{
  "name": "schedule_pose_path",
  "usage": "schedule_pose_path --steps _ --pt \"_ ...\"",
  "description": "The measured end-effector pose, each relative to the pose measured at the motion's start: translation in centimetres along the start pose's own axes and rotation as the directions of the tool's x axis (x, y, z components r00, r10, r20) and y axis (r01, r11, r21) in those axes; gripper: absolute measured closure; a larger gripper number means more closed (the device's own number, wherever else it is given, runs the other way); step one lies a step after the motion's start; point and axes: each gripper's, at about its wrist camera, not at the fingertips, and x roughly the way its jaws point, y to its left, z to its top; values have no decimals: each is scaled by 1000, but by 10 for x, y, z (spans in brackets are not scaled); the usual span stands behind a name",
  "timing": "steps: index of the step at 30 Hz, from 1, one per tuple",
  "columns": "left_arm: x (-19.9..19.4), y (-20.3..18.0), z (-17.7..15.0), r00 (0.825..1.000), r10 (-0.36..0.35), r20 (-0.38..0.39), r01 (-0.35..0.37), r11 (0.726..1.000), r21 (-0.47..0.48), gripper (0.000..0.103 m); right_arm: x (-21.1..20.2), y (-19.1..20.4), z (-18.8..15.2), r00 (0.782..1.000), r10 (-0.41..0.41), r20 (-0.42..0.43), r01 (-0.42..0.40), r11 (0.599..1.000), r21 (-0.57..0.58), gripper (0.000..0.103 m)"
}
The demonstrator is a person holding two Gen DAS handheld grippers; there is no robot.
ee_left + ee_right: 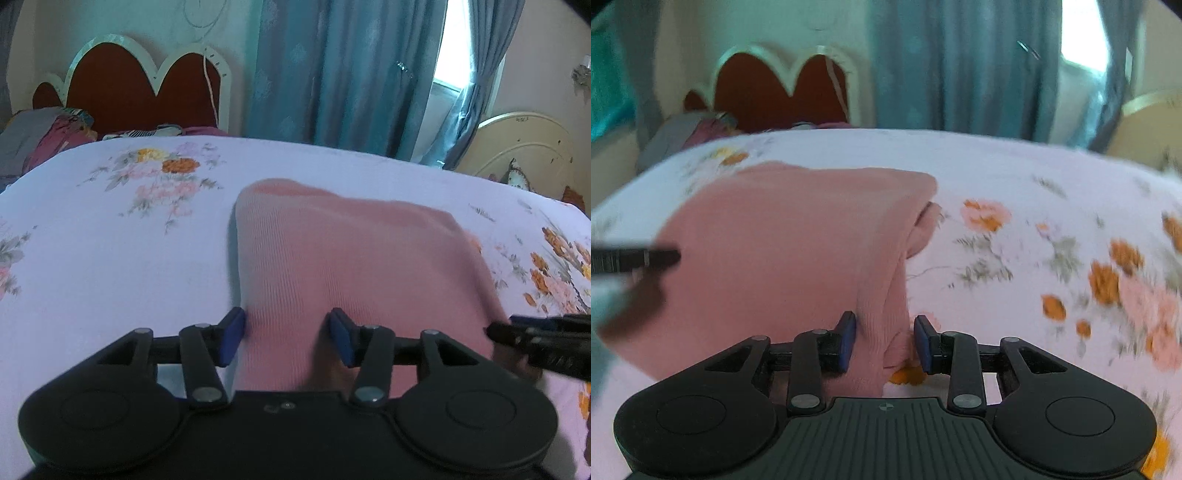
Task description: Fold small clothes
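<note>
Pink ribbed garment lies folded on the bed, on a floral sheet, mid-surface, nearer the front edge than the red scalloped headboard.

Left claw: blue pads stand apart, straddling the garment's near left edge; fabric lies between them, not pinched.

Right claw: pads apart, set either side of the garment's near right corner; the bunched fabric there touches the left pad, with a gap to the right pad. Not clamped, as far as visible.

Blue curtains hang beyond the garment's far side. Right wrist view is blurred.
</note>
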Motion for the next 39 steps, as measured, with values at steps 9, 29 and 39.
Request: schedule_pose_path --steps 9,29,39 --pt "1 -11 -15 996 51 -69 -48 998 51 46 -11 8 -17 999 -34 -36 33 999 -13 70" --pt "5 -18 -25 971 118 -206 -129 991 -40 0 -21 8 -14 996 -55 -77 61 995 77 44" --pt "-107 -65 -44 971 236 -33 -234 970 60 0 -122 10 -40 997 72 11 -73 996 52 44"
